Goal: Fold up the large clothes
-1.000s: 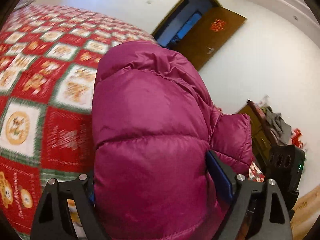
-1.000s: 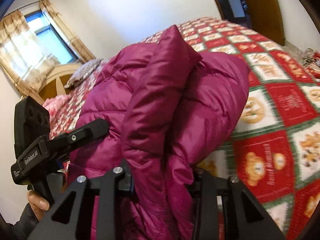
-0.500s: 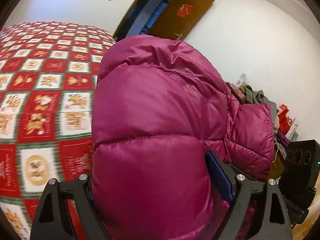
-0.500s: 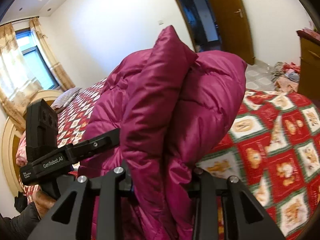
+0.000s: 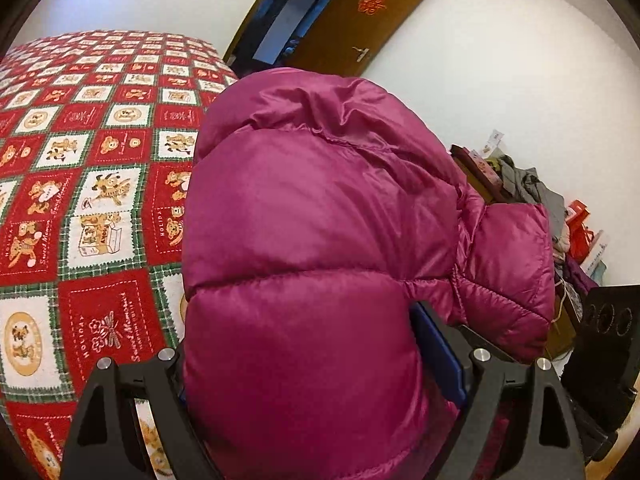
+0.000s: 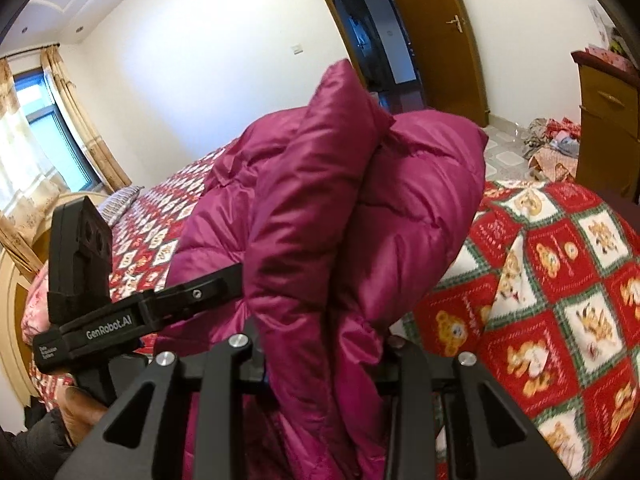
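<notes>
The magenta down jacket (image 5: 312, 240) was bunched and held up over the near edge of the bed, pinched in both tools at once, its puffy quilted panels bulging toward each camera. Your left gripper (image 5: 320, 372) was clamped on a thick panel of it, with the blue pads pressed into the fabric on either side. Your right gripper (image 6: 324, 360) was clenched on a doubled fold of the same jacket (image 6: 340, 220), whose peak stood up between the fingers.

To do this step well, you probably needed to carry the bundle over the bedspread (image 5: 100, 208) with both grips level, lower it until the slack lay flat, and only then release. Slippery down fabric tends to spring open, so a release while it hung in the air risked losing the fold. Keeping the two tools apart along the edge, not crowded together, would have helped the crease land straight.

In the right wrist view, the side of the left tool read "GenRobot.AI" (image 6: 109, 327), with two smaller lines beneath that were too small to read. The bedspread's red and cream squares showed bears and dogs, with stitched words including "HOLIDAY" (image 5: 85, 336) and what looked like "Sweet Memories". The brown door (image 5: 352, 24) carried a red decoration, possibly a character, which I could not read.
</notes>
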